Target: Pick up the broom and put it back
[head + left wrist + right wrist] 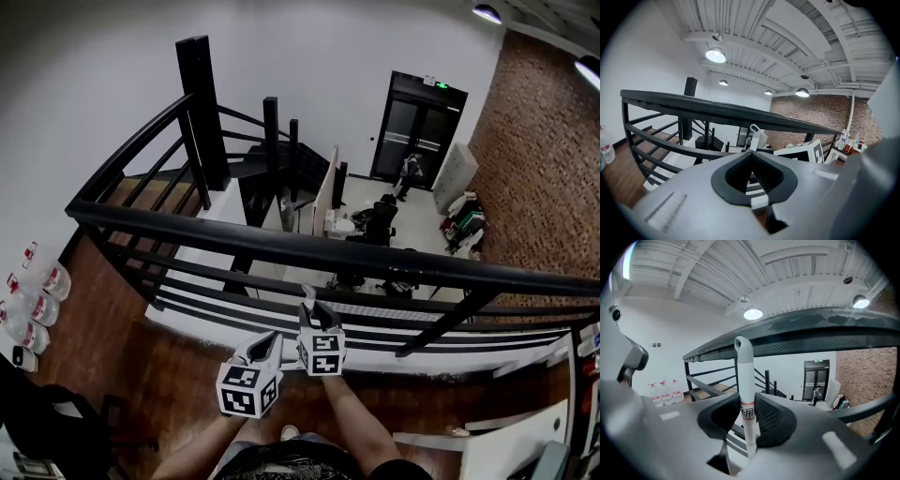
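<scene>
The right gripper (746,417) had its jaws clamped on the broom (746,397), of which only the white handle showed. It stood nearly upright between the pads, its rounded top reaching up in front of the black railing (811,333). Gripping the shaft a little below that top probably kept the long handle from swinging, and holding it upright likely kept it free of the rails close beyond. The head of the broom was out of sight, so I could not tell whether it hung clear of the wooden floor (178,370). The left gripper (270,341) sat just left of the right one and a little nearer, jaws closed tip to tip on nothing. It was seemingly held ready to steady the handle if needed. Water bottles (37,292) stood along the floor at the far left, well apart from both grippers. The putting back appeared not yet done.
</scene>
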